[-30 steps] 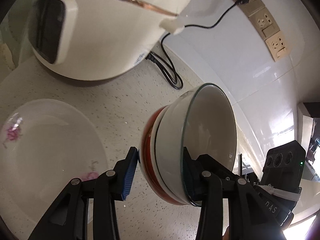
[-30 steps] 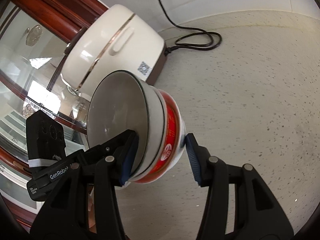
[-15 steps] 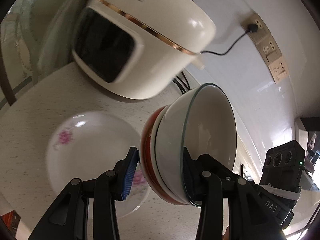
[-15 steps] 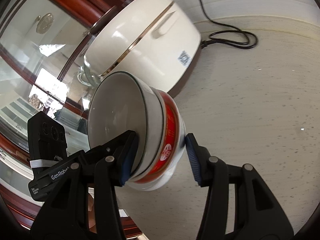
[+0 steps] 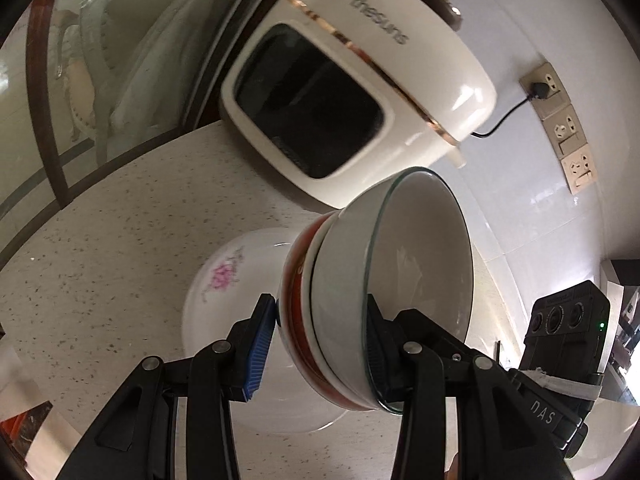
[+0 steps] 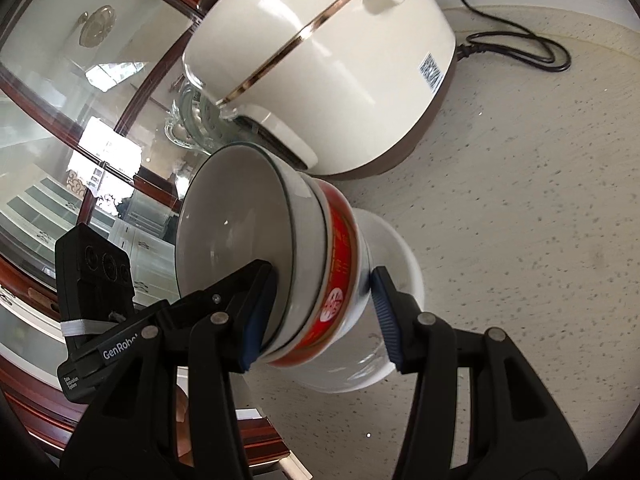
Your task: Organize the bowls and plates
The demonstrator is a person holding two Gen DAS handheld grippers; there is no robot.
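Speckled pale stone counter point(image 5: 100, 264) fills the left wrist view, backed by a white tiled wall with a strip of beige sockets point(image 5: 560, 120). Left claw point(image 5: 316, 340) is clamped on a stack of nested bowls point(image 5: 400, 280), a white bowl with a thin dark rim sitting inside a white bowl with a red band; one blue pad presses the red-banded outside, the other finger sits inside the inner bowl. Held tilted on edge, the stack hangs above a white floral plate point(image 5: 224, 292) that lies on the counter just ahead of the claw. Beyond the plate stands a cream rice cooker with a gold band point(image 5: 360, 92), its black cord running to the sockets. Right of the claw, the other claw's black body shows.

Seen from the right wrist, the same counter point(image 6: 520, 240) stretches to the right, with a glass-fronted wooden cabinet point(image 6: 80, 120) to the left. Right claw point(image 6: 320, 320) grips the opposite side of the bowl stack point(image 6: 280, 264), one pad inside, one near the red-banded wall. Beneath it lies the plate point(image 6: 396, 248), with the cooker point(image 6: 340, 60) further ahead.
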